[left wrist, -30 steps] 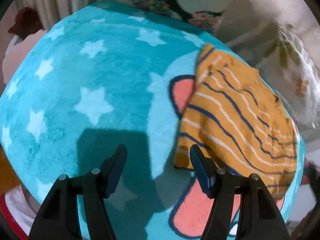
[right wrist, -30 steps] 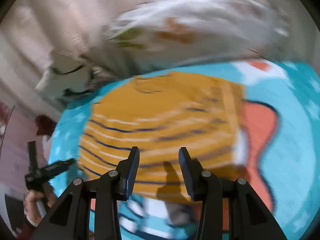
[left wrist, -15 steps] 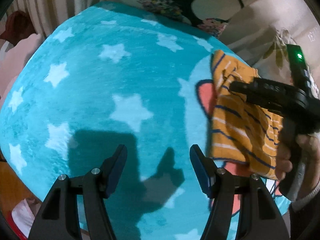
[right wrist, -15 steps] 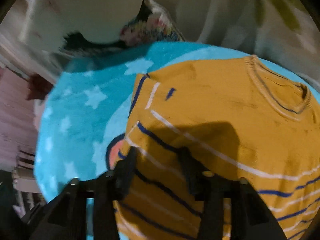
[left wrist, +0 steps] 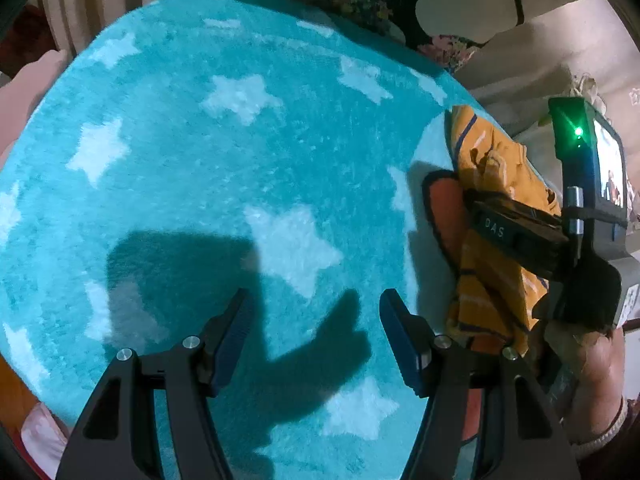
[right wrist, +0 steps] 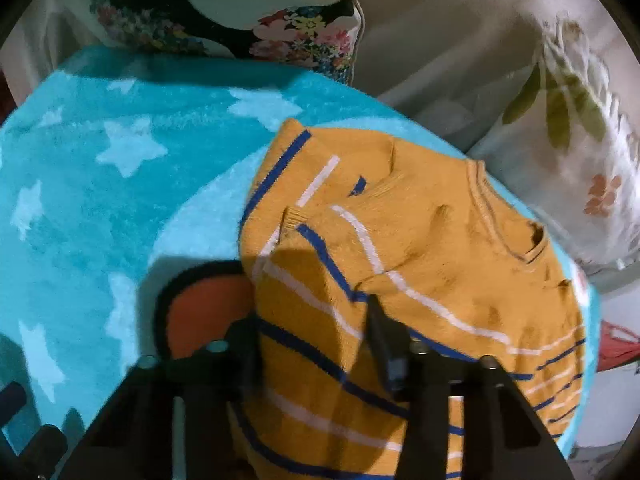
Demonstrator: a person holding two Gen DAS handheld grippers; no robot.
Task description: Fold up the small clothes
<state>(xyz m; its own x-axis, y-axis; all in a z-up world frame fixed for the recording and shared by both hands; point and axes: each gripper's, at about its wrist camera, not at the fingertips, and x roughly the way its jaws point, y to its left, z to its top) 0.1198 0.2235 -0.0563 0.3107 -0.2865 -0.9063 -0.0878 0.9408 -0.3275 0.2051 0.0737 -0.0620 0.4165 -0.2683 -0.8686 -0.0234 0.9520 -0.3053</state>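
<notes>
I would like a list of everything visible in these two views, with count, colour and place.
sweater: one, mustard with blue and white stripes, on the blanket's right part.
blanket: one, turquoise with white stars, spread under everything.
cushion: one, flowered, behind the blanket.
left gripper: one, black, open, above bare blanket.
right gripper: one, black, jaws just closing around a sweater fold; grip unclear.
hand: one, holding the right gripper's handle.

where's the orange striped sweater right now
The orange striped sweater lies at the right edge of the turquoise star blanket, partly over its orange patch, with the right gripper at its near side.
</notes>
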